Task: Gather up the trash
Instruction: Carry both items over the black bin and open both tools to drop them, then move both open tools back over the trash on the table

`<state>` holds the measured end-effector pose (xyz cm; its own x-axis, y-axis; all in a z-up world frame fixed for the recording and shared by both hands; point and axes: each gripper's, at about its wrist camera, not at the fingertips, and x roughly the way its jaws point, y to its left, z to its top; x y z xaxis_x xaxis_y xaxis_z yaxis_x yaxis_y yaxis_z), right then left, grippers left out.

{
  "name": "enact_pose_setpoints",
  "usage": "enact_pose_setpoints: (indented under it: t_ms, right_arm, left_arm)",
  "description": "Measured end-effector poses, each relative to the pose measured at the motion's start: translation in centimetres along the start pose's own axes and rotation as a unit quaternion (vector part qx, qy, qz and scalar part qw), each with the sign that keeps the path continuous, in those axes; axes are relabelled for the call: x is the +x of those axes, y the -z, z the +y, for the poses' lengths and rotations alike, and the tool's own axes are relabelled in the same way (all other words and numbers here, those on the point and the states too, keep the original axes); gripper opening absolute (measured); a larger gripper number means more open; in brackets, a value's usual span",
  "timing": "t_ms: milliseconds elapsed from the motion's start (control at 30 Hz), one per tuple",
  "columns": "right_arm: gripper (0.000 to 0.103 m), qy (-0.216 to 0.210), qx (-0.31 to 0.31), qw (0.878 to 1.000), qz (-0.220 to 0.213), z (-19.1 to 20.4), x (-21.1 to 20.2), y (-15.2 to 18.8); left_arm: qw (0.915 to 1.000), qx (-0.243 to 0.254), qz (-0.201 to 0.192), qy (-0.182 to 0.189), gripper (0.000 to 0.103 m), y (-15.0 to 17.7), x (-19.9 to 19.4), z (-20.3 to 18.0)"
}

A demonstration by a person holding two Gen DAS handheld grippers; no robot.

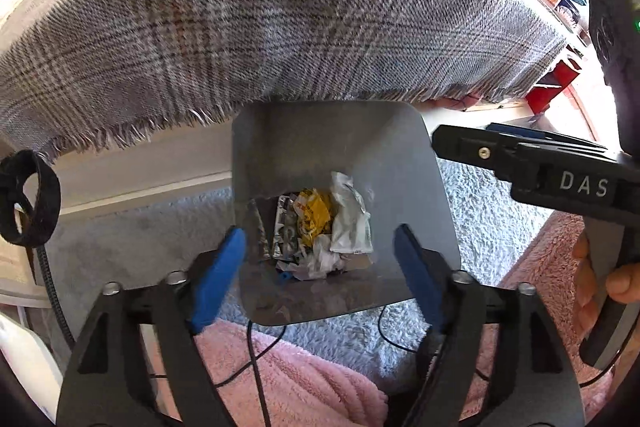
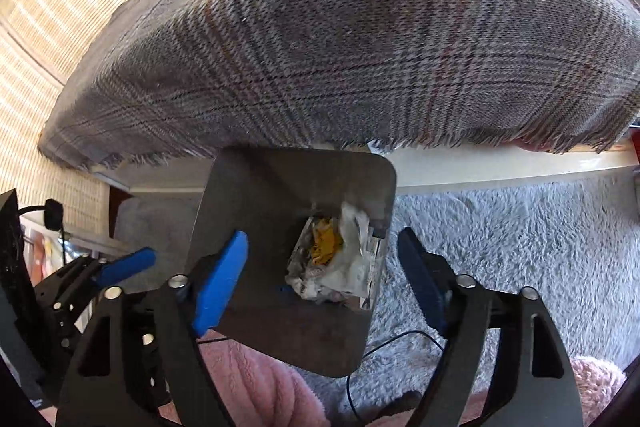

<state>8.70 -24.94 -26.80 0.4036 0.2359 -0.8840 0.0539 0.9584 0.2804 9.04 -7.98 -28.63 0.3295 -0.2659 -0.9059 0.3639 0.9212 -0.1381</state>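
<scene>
Beside the bin (image 1: 344,139), plaid cloth (image 1: 280,19), grey rug (image 2: 500,227), black cable (image 2: 384,343)

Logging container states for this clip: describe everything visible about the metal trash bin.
The trash bin is a square, grey, dull-metal container with rounded corners, open-topped and upright on the grey shaggy rug, at the fringed edge of the plaid cloth. At its bottom lie crumpled wrappers: yellow, white and silvery. Both grippers, left and right, are open above it, holding nothing.
</scene>
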Motion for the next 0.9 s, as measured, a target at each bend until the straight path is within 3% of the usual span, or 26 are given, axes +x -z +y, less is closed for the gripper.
enact_pose_setpoints:
  t_ms: [100,200,433,667,900]
  right_arm:
    - [0.095,0.004,0.005,1.0,-0.008,-0.4,-0.7,-0.1]
    - [0.098,0.006,0.003,1.0,-0.012,-0.5,-1.5,-0.5]
    - [0.099,0.0,-0.016,0.999,-0.041,0.2,-4.6,-2.2]
    - [0.099,0.006,-0.012,0.997,-0.082,-0.2,-7.5,-5.9]
    - [0.099,0.025,-0.025,0.995,-0.095,0.1,-7.3,-10.5]
  left_arm:
    - [1.0,0.004,-0.005,-0.006,0.084,-0.5,-0.8,0.1]
    - [0.9998,0.011,-0.016,-0.011,0.087,-0.9,-2.1,0.1]
    - [0.9984,0.018,-0.051,-0.018,0.095,-2.6,-5.4,0.1]
    - [0.9965,0.005,-0.075,-0.037,0.095,-5.3,-7.2,1.6]
    - [0.9941,0.008,-0.094,-0.054,0.095,-9.3,-7.8,3.0]
